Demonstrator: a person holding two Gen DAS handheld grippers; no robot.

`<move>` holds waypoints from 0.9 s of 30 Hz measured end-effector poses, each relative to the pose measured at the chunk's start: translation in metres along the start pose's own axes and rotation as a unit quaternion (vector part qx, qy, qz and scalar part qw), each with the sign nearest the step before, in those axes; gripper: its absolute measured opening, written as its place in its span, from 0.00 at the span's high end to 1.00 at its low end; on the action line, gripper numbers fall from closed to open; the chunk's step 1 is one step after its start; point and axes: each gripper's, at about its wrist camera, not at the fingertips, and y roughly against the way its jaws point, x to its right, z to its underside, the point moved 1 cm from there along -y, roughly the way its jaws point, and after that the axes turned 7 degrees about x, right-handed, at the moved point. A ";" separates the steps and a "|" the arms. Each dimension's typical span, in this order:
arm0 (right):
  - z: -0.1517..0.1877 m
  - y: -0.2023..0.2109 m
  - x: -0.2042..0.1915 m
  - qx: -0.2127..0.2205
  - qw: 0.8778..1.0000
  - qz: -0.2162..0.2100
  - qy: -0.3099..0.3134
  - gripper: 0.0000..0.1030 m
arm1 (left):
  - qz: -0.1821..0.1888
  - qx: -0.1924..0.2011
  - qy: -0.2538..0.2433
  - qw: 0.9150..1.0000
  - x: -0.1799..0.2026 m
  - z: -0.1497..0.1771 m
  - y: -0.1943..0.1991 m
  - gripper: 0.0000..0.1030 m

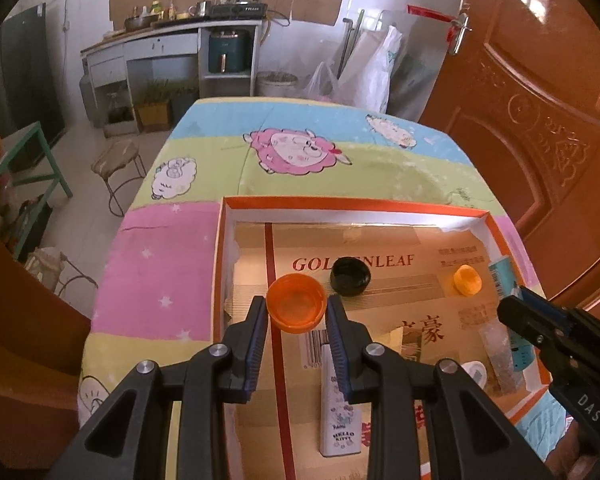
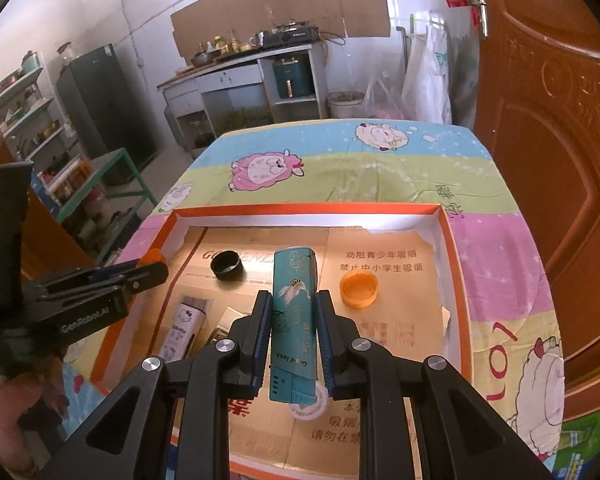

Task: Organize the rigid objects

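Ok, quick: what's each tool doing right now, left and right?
Left tool: closed on the orange cap, over the box.
Right tool: closed on the teal lighter.

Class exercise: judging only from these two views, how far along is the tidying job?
Done: a black cap, a small orange cap and a Hello Kitty box lie in the tray. In hand: left tool grips an orange lid, right tool a teal lighter. Left: setting both down.
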 end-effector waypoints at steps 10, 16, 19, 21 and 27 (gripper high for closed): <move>0.003 -0.016 0.003 -0.019 1.000 -0.004 0.008 0.78 | -0.004 -0.019 0.008 1.000 -0.002 -0.002 -0.019 0.70; 0.002 -0.025 0.004 -0.027 1.000 -0.009 0.006 0.78 | -0.006 -0.023 0.013 1.000 -0.005 -0.003 -0.025 0.70; 0.004 -0.027 0.005 -0.030 0.999 -0.008 0.006 0.78 | -0.010 -0.024 0.009 1.000 -0.004 -0.002 -0.028 0.71; 0.005 -0.030 0.006 -0.034 0.999 -0.007 0.005 0.78 | -0.011 -0.027 0.007 1.000 -0.004 -0.002 -0.030 0.70; 0.007 -0.041 0.006 -0.043 0.999 -0.006 0.008 0.78 | -0.013 -0.028 0.005 1.000 -0.003 0.001 -0.035 0.70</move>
